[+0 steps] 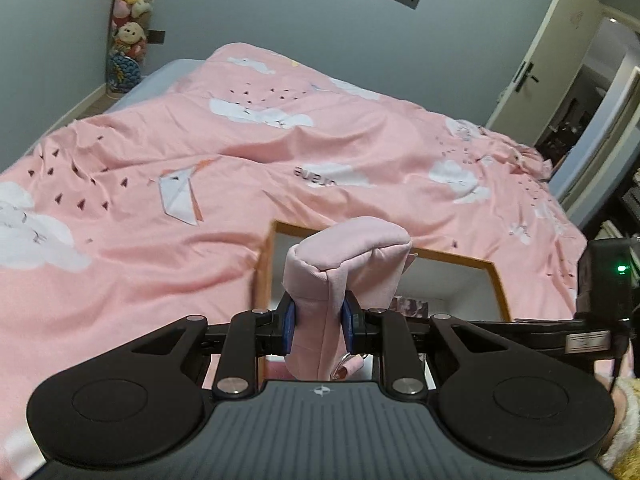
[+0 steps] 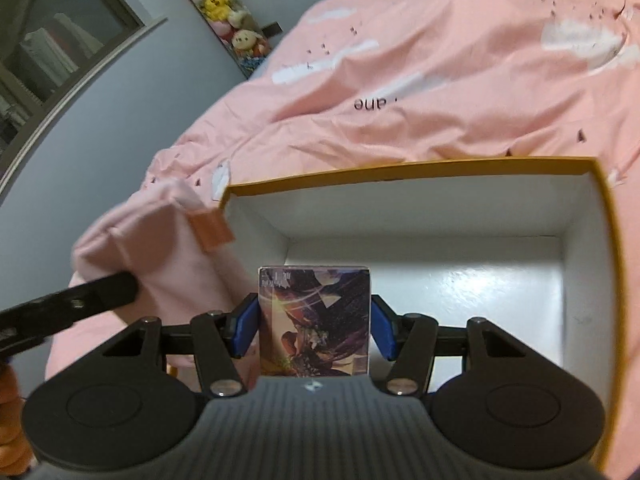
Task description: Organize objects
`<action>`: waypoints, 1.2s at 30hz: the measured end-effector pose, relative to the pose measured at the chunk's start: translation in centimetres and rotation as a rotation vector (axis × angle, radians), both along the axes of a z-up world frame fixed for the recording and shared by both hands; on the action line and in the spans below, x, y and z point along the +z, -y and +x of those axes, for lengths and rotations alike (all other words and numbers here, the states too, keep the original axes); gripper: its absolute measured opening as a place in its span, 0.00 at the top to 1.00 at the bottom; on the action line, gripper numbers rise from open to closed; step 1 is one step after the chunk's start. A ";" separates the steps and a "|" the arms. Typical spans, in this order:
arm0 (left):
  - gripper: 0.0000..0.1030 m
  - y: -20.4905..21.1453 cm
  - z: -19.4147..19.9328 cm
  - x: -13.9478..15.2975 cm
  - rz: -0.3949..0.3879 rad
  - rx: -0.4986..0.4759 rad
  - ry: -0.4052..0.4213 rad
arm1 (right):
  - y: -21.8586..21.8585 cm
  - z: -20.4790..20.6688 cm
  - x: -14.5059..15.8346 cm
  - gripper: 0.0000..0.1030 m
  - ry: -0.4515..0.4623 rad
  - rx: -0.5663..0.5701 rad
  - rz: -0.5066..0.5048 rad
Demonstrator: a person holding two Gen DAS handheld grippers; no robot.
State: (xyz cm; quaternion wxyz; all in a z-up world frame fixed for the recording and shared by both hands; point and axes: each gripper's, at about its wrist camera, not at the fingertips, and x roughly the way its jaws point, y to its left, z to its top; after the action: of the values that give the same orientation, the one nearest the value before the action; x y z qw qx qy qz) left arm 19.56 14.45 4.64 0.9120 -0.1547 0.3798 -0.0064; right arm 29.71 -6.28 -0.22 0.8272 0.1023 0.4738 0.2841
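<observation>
Pink cloth pouch [image 1: 320,292] btwn left fingers [image 1: 289,326], card box [image 2: 315,320] btwn right fingers [image 2: 245,326]

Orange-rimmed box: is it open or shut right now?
Open. The box has no lid on; its white floor shows, with the card pack in the right tongs above it.

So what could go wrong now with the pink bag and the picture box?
1. The left gripper pinches the pink cloth pouch only low down; its top flops over and might snag the storage box's orange rim.
2. The right gripper holds the illustrated card box over the white inside; let go early, it may tip over.
3. The storage box sits on a soft, rumpled duvet, so a bump could tilt it.
</observation>
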 end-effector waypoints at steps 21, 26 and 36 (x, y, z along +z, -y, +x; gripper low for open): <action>0.75 -1.8 3.2 -0.1 0.056 0.061 -0.022 | -6.3 7.3 -6.5 0.40 -0.143 -0.035 -0.004; 0.75 -1.7 3.1 -0.2 0.065 0.064 -0.020 | -6.1 7.6 -6.7 0.40 -0.180 -0.029 0.030; 0.75 -1.5 3.1 -0.3 0.060 0.049 -0.013 | -5.3 7.5 -7.8 0.63 -0.255 -0.037 0.025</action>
State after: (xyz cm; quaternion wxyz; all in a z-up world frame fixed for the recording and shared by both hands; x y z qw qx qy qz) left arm 22.61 15.94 4.38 0.9137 -0.1366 0.3818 0.0283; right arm 37.24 -0.95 -8.06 0.7641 0.1566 0.5697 0.2592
